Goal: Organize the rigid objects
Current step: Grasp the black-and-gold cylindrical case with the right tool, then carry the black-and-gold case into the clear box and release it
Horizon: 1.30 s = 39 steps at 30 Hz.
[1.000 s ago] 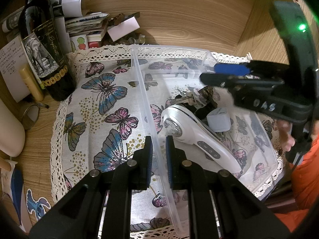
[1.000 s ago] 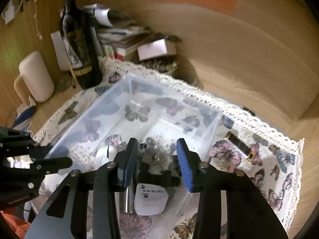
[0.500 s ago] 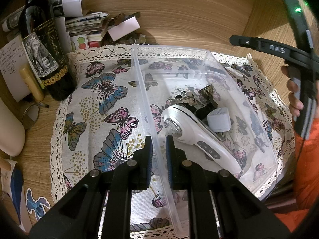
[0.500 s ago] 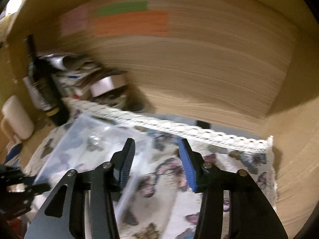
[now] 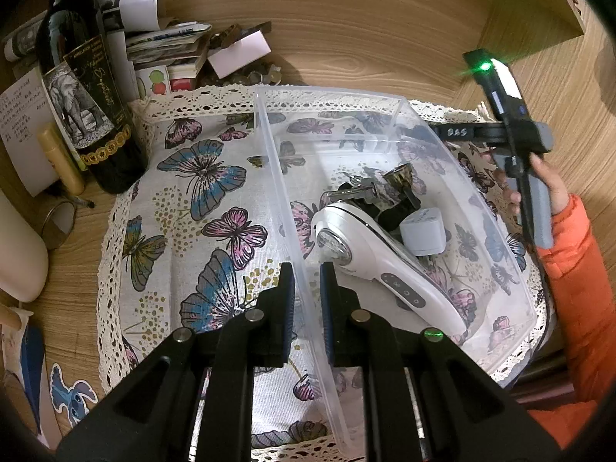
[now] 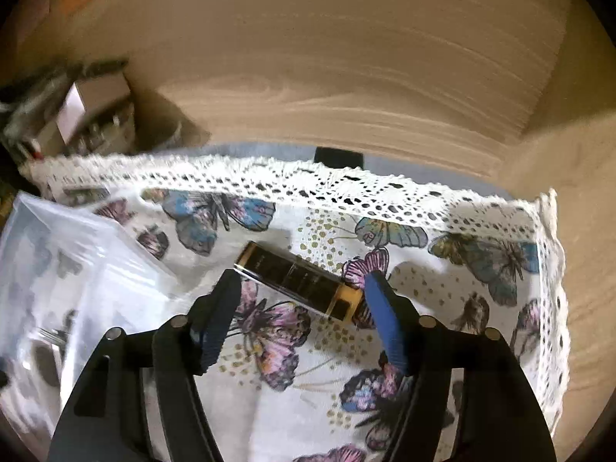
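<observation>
Pick-up step under way. Right gripper [image 6: 300, 292], jaws just opened wide and touching nothing, is lined up over the black-and-gold rectangular tube [image 6: 298, 279] lying on the butterfly-print cloth [image 6: 462, 308] just beside the clear plastic bin [image 5: 385, 100]. Left gripper [image 5: 307, 300] pinches the bin's near wall, steadying it. Next move, in my judgement: lower, close across the tube, carry it into the bin.

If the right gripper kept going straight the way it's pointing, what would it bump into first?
Most likely the black-and-gold tube lying on the butterfly cloth. The right gripper, whose jaws have just been opening, frames it with nothing between them. Depth is hard to judge.
</observation>
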### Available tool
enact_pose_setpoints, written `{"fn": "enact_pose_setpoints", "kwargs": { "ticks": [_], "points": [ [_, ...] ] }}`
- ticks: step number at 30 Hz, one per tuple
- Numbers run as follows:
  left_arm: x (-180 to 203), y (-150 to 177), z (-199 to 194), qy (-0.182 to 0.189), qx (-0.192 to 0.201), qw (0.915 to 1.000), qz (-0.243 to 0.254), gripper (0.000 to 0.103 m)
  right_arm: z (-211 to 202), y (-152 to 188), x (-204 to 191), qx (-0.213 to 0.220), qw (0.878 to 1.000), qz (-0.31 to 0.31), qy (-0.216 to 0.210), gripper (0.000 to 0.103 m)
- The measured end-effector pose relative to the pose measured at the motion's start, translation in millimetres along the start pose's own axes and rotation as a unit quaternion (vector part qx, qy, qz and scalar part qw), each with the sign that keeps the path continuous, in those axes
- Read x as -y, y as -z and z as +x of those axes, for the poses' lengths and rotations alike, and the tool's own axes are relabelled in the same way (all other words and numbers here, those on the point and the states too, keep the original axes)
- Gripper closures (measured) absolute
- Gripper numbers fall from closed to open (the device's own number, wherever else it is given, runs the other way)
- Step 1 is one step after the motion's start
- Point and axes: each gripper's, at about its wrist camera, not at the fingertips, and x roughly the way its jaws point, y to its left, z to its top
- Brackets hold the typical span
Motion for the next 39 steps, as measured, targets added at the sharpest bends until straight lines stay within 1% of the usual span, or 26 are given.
{"fn": "enact_pose_setpoints", "kwargs": {
  "ticks": [3,7,8,9,10,11,14,17,20,22,27,29,31,35,39],
  "points": [
    [-0.8,0.0,0.7,0.0,-0.001,1.0,-0.002,0.09,13.0,-2.7,-4.3,-0.011,1.0,-0.021,0.005,0.036],
    [-1.1,0.4,0.8,0.0,-0.002,1.0,-0.004,0.09,27.0,-8.7,-1.3,-0.026,1.0,-0.016,-0.003,0.037],
    [-1.3,-0.3,1.1,0.0,-0.002,1.0,-0.003,0.09,27.7,-9.9,1.2,-0.027,1.0,-0.01,-0.012,0.047],
    [-1.3,-0.3,1.1,0.0,-0.002,1.0,-0.003,0.09,28.0,-10.9,3.7,-0.028,0.999,-0.006,-0.019,0.06],
    [-1.5,-0.4,1.1,0.0,-0.002,1.0,-0.003,0.09,26.9,-11.4,5.6,-0.029,0.999,-0.005,-0.02,0.067],
    [-1.4,-0.4,1.1,0.001,-0.002,1.0,-0.003,0.09,25.4,-11.7,7.0,-0.029,0.999,-0.006,-0.018,0.08],
    [-2.3,-0.7,1.4,0.001,-0.001,1.0,-0.004,0.09,17.3,-6.3,9.5,-0.028,0.999,-0.009,-0.012,0.082],
    [-2.2,-0.8,1.5,0.001,-0.001,1.0,-0.004,0.09,5.6,2.8,5.4,-0.016,1.0,-0.018,0.002,0.082],
    [-2.3,-0.9,1.5,0.001,-0.002,1.0,-0.003,0.09,-14.9,10.2,3.0,0.003,1.0,-0.019,0.003,0.082],
    [-3.3,-1.0,1.5,0.001,-0.001,1.0,-0.003,0.09,-34.5,12.3,0.6,0.023,0.999,-0.022,0.005,0.082],
    [-2.7,-1.0,1.6,0.001,-0.001,1.0,-0.003,0.09,-91.7,16.3,-15.9,0.08,0.996,-0.035,-0.005,0.082],
    [-2.5,-1.0,1.6,0.001,-0.001,1.0,-0.004,0.09,-106.5,13.8,-25.4,0.098,0.994,-0.041,-0.012,0.082],
    [-2.7,-1.0,1.6,0.001,-0.001,1.0,-0.003,0.09,-125.9,22.0,-39.0,0.116,0.992,-0.051,-0.02,0.082],
    [-2.8,-1.5,1.9,0.0,-0.001,1.0,-0.003,0.09,-142.4,22.8,-61.8,0.139,0.987,-0.072,-0.04,0.081],
    [-2.7,-1.6,2.0,0.0,0.0,1.0,-0.003,0.09,-148.4,31.5,-90.8,0.147,0.982,-0.102,-0.06,0.081]
  ]
}}
